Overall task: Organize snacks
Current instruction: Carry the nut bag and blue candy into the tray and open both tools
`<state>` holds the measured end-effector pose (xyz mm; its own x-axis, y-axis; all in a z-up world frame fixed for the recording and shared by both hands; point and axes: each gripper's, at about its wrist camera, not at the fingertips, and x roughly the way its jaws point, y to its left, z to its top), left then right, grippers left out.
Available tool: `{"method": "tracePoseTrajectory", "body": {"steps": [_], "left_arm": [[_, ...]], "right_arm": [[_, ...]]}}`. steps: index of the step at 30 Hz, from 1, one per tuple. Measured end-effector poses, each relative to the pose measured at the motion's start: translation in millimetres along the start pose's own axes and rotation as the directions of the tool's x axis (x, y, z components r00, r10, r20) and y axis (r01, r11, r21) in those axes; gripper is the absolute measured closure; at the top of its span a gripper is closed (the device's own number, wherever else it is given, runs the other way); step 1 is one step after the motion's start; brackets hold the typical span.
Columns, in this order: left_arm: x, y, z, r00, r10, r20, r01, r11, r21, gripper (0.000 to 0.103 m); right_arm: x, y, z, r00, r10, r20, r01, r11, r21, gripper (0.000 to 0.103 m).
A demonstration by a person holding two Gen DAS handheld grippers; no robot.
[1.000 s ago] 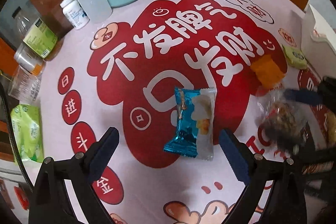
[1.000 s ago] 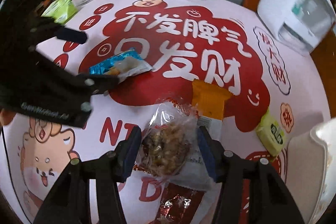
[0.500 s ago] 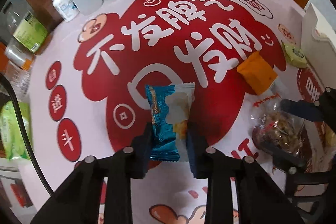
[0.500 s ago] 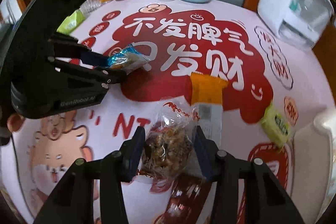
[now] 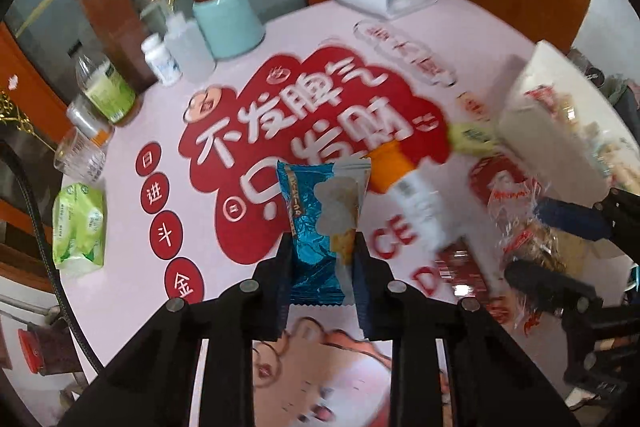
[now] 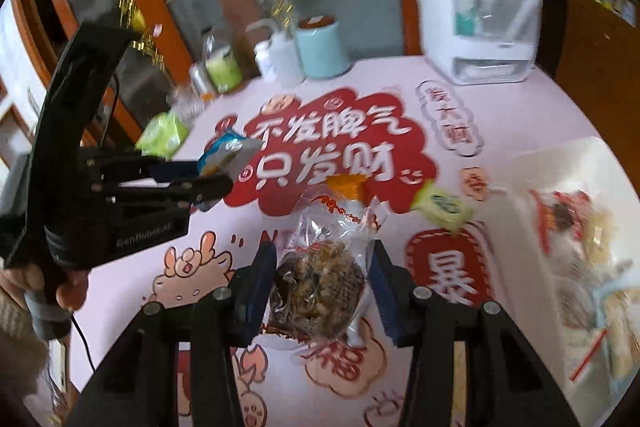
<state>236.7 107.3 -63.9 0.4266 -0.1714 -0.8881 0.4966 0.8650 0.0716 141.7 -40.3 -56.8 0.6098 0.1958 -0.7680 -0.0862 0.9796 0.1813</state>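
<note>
My left gripper (image 5: pixel 322 251) is shut on a blue and white snack packet (image 5: pixel 316 195), held above the printed tablecloth. The right wrist view shows that same left gripper (image 6: pixel 208 179) at the left, with the blue packet (image 6: pixel 228 151) sticking out past its tips. My right gripper (image 6: pixel 322 263) is shut on a clear bag of brown crumbly snack (image 6: pixel 320 279), also lifted off the cloth. An orange packet (image 6: pixel 348 185) and a small yellow-green packet (image 6: pixel 442 205) lie on the table beyond it. A white box (image 6: pixel 532 187) holding several snacks stands at the right.
At the back stand a teal canister (image 5: pixel 228 23), bottles (image 5: pixel 108 87) and a white appliance (image 6: pixel 476 23). A green tissue pack (image 5: pixel 78 227) lies at the left edge. A person's hand (image 6: pixel 68 291) grips the left gripper's handle.
The left jaws closed on the blue packet and lifted it off the cloth. The right gripper tightened on the clear bag and rose with it. Both views now look from higher up.
</note>
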Motion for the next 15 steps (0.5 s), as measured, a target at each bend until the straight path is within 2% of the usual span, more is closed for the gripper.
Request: {"method": "tracePoseTrajectory", "body": {"steps": [7, 15], "left_arm": [[-58, -64, 9, 0.996, -0.031, 0.089, 0.026, 0.999, 0.048, 0.078], [-93, -159, 24, 0.982, -0.081, 0.173, 0.063, 0.992, 0.105, 0.078]], "right_arm": [[-75, -49, -14, 0.993, -0.063, 0.102, 0.053, 0.993, 0.102, 0.056], [-137, -119, -30, 0.971, -0.15, 0.185, 0.114, 0.975, 0.192, 0.056]]}}
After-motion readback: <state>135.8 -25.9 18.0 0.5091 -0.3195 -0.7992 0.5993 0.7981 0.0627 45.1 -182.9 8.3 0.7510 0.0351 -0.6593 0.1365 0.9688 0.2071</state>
